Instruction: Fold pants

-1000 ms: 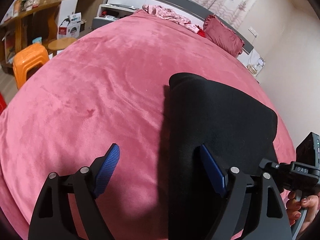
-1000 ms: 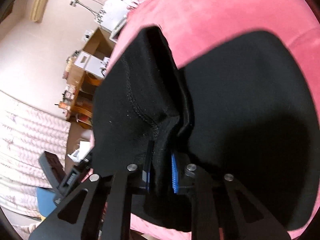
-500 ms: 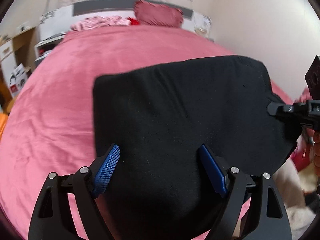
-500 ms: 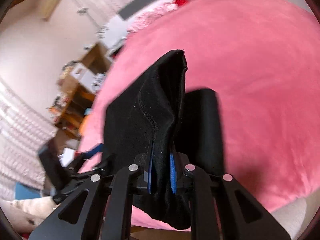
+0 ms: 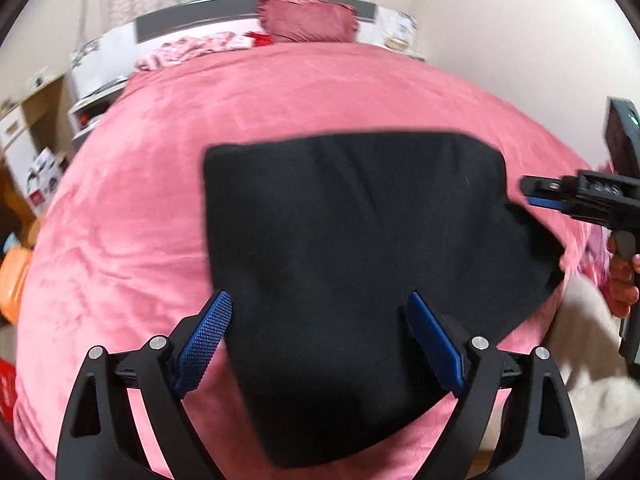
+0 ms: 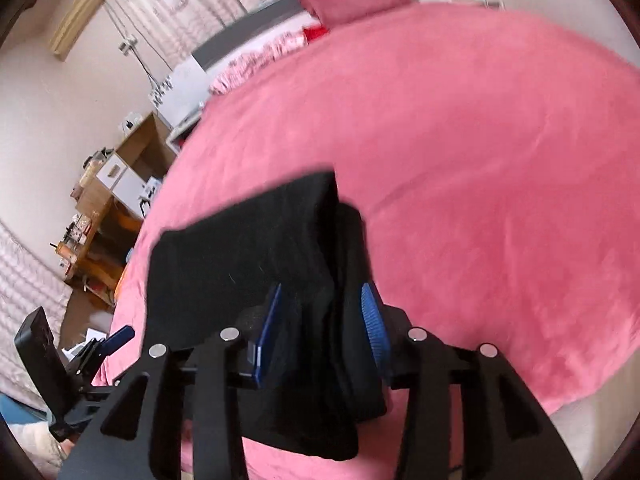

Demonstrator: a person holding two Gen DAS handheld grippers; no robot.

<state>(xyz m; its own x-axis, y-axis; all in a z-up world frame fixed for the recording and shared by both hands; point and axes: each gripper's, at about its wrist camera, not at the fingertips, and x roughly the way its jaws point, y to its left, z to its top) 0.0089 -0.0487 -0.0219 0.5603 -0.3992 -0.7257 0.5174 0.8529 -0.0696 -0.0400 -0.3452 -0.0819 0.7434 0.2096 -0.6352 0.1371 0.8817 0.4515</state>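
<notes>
The black pants (image 5: 360,248) lie folded in a flat stack on the pink bed cover (image 5: 132,208) near the bed's front edge. My left gripper (image 5: 320,340) is open, its blue pads on either side of the stack's near part, above the cloth. My right gripper (image 6: 320,320) is open, with the thick folded edge of the pants (image 6: 256,248) between its fingers, not pinched. The right gripper also shows at the right edge of the left wrist view (image 5: 560,196), at the stack's right corner.
A red pillow (image 5: 306,18) and crumpled pink cloth (image 5: 192,50) lie at the headboard. Wooden shelves and boxes (image 6: 104,200) stand left of the bed. An orange stool (image 5: 12,276) is at the left edge. White fluffy fabric (image 5: 592,364) lies below the bed's right corner.
The right gripper has opened and let go of the pants' edge, which has dropped onto the stack. The left gripper swung right over the stack, then drew back a little.
</notes>
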